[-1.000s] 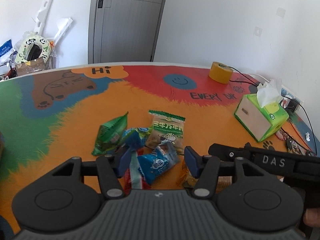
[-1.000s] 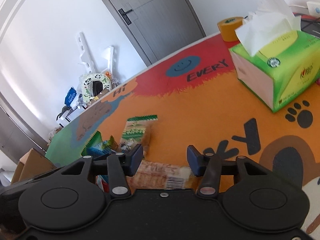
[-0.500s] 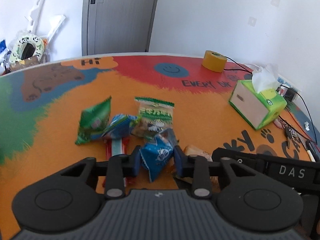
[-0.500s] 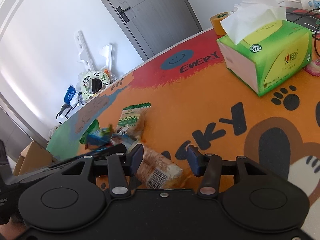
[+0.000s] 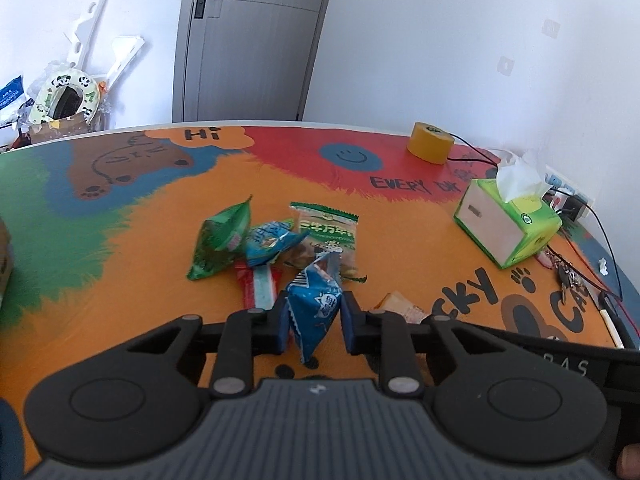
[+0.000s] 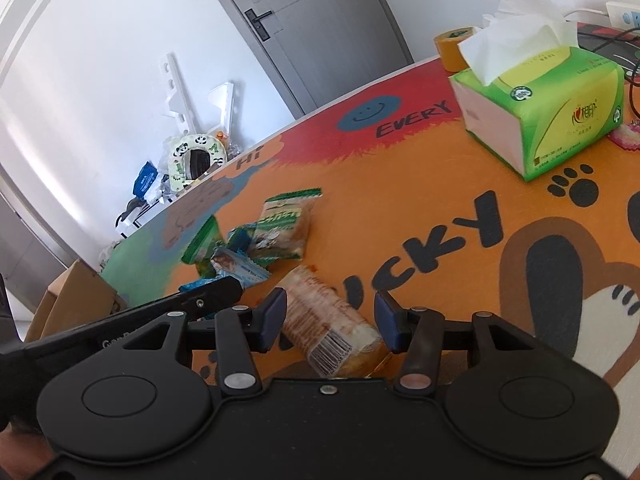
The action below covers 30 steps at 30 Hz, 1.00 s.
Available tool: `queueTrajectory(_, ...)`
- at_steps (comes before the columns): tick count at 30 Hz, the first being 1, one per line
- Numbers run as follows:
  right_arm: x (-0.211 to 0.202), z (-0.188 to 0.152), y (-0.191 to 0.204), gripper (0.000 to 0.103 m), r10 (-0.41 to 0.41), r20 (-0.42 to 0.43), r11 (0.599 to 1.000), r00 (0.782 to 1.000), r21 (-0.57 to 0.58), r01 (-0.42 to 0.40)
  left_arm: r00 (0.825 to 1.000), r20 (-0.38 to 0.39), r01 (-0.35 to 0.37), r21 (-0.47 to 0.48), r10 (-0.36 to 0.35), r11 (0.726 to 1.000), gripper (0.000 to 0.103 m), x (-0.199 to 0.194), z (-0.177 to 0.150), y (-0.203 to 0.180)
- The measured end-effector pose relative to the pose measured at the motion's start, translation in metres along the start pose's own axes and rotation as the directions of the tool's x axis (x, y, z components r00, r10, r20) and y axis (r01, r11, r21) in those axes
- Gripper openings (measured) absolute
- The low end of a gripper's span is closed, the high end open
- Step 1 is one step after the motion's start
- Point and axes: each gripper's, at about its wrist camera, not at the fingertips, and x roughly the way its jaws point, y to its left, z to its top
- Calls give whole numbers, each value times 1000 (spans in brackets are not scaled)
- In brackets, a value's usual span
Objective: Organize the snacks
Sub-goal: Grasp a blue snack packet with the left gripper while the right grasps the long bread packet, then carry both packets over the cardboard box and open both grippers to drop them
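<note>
Looking along the left gripper (image 5: pixel 314 322), we see its jaws, which have just been closing, pinched from both sides on a blue packet (image 5: pixel 316 304). Its long axis runs nearly straight away from us, with a crimped end pointing up and away toward the pile of snacks and the pointed lower corner hanging down toward the camera.

We take the tissue box (image 5: pixel 508 224) as our landmark. The pile lies well to its left on the table (image 5: pixel 140 280): a green packet (image 5: pixel 218 240) with its long axis tilted, tip pointing up and to the right; a small blue-green packet (image 5: pixel 268 242) touching it; a pale packet with a green top (image 5: pixel 326 236) lying lengthwise away from us; and a red and white packet (image 5: pixel 260 284) partly under the others. A roll of yellow tape (image 5: pixel 430 142) sits beyond the box, near the table's far edge. Keys (image 5: pixel 566 276) lie just to the box's right.

Through the right wrist camera, we see the right gripper (image 6: pixel 330 322) with its jaws partly open, standing either side of a tan wrapped biscuit pack (image 6: pixel 328 320). The pack lies on the table, nearer to us than the tissue box (image 6: pixel 548 96) and to its left, long axis slanting from upper left to lower right, barcode end nearest us. We cannot tell whether the pads touch it; a gap shows on the right side.
</note>
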Motion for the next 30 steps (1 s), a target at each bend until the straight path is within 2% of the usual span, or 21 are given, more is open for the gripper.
queueTrajectory(1,-1,-2,2,50,-2,-2,1000,1000,-6,2,1000,4,0,-3,0,1000,24,-3,-1,1)
queueTrajectory(3,-2,-6,8,61,-8,-7,1000,1000,-16,8,1000,9,3,-11,-3,1000,24,-9,-5,5)
queueTrajectory(4,-3,-9,11,63,-13,-3,1000,1000,-27,13,1000,11,4,-16,-4,1000,24,-12,-7,7)
queueTrajectory(8,-2,-21,23,64,-30,-13,997,999,-66,30,1000,16,5,-33,-4,999,24,-25,-16,16)
queueTrajectory(10,-2,-27,32,63,-64,-1,992,998,-108,63,1000,21,3,-40,-2,999,24,-32,-19,20)
queueTrajectory(11,-2,-29,36,61,-83,5,988,997,-127,83,1000,26,1,-44,0,999,24,-36,-20,22)
queueTrajectory(14,-1,-35,47,36,-136,14,975,991,-177,137,999,46,-6,-55,8,998,24,-49,-22,29)
queueTrajectory(18,-6,-36,50,36,-105,4,983,994,-148,105,997,75,-13,-70,19,997,24,-69,-25,37)
queueTrajectory(30,-49,-35,88,36,-13,94,986,995,-165,28,986,162,-27,-84,40,996,24,-122,-28,49)
